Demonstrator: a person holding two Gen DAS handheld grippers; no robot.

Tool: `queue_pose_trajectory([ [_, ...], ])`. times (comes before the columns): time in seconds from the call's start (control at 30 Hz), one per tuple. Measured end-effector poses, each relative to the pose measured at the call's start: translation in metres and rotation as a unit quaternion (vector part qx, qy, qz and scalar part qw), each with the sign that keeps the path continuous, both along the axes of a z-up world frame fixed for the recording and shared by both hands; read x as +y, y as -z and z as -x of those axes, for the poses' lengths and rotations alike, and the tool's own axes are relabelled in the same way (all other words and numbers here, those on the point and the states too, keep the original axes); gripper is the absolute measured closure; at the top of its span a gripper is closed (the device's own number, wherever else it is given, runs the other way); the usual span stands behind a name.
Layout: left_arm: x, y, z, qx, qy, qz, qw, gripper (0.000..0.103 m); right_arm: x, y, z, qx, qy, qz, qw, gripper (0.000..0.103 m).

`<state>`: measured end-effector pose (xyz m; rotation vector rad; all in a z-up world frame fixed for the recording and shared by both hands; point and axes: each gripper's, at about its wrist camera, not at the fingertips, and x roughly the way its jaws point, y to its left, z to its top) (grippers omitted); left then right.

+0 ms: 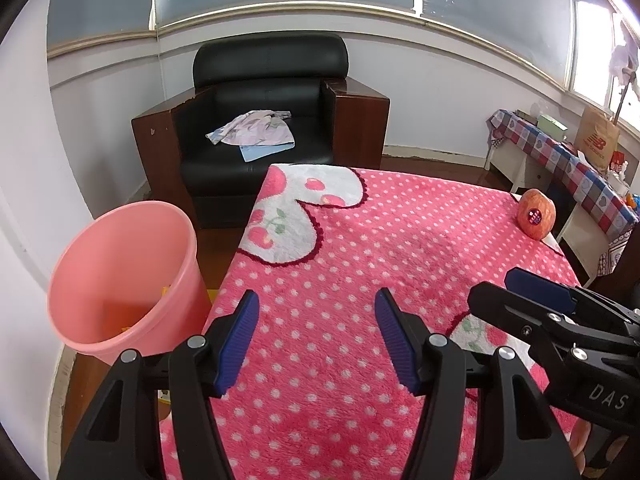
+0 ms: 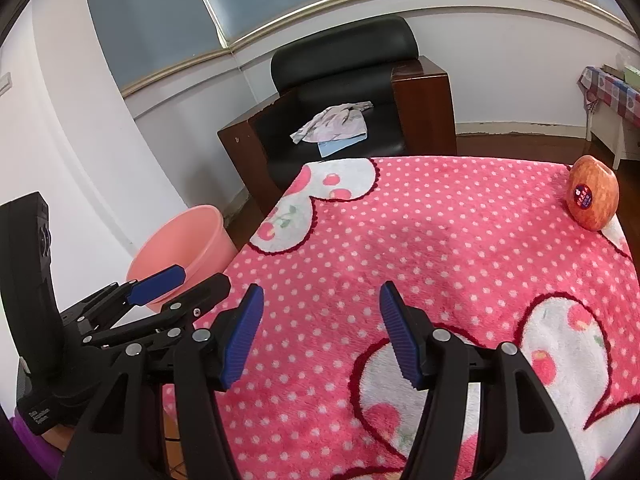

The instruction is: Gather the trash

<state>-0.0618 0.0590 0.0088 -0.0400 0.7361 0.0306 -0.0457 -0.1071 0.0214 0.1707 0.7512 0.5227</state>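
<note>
Left tool (image 1: pixel 316 336): mine, jaws apart, nothing between the blue pads (image 1: pixel 236 344). It hangs over the near left part of the desk (image 1: pixel 400 248), tilted down.

Right tool (image 2: pixel 320 332): mine, jaws apart too, empty. It hangs over the near middle of the desk, just beside the left one; each shows at the edge of the other's view.

Desk: covered by a pink blanket (image 2: pixel 420 240) with white dots and white heart patches bearing cherries.

Bin (image 1: pixel 120 280): pink plastic, upright on the floor, just off the desk's left edge, near my left tool. Orange scraps (image 1: pixel 132 312) lie at its bottom; I cannot tell what they are.

Apple (image 2: pixel 592 196): red and yellow, with a round sticker, at the far right corner of the desk, well apart from both tools. It is the only loose thing on the blanket.

Armchair (image 1: pixel 260 120): black with brown wooden sides, beyond the desk's far edge. A crumpled cloth (image 1: pixel 252 128) and a pale blue sheet (image 1: pixel 260 151) lie on its seat.

Side bench (image 1: pixel 560 152): far right along the wall, checked cover, carrying a paper bag (image 1: pixel 596 140) and small items too small to name.
</note>
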Motion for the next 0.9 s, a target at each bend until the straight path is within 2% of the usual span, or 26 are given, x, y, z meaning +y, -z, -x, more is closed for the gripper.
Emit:
queue_pose_trajectory([
  [0.9,-0.0066,-0.0004,-0.0004,-0.001,0.019,-0.005,0.9998,0.044,0.0002,-0.0031,0.0032,-0.009,0.001,0.008,1.0,0.042],
])
